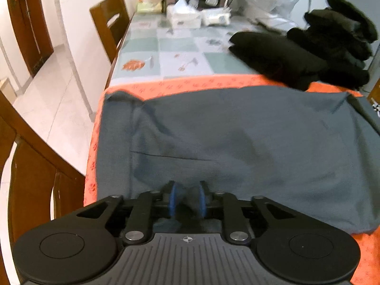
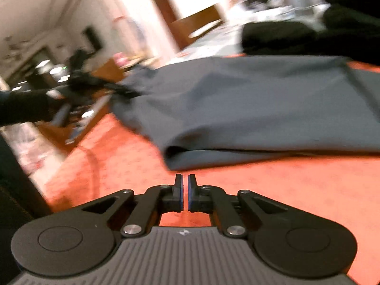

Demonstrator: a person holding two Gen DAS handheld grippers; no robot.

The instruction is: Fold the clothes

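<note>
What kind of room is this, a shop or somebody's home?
Most likely a home dining room: a table under a patterned cloth, wooden chairs beside it, a tiled floor, and clothes laid out for folding.

I work in a home dining room: long table under an orange patterned cloth and a checked leaf-print cover, brown wooden chairs, white tiled floor, dark wooden door, household clutter at the far end.

Table: orange cloth, grey garment
</note>
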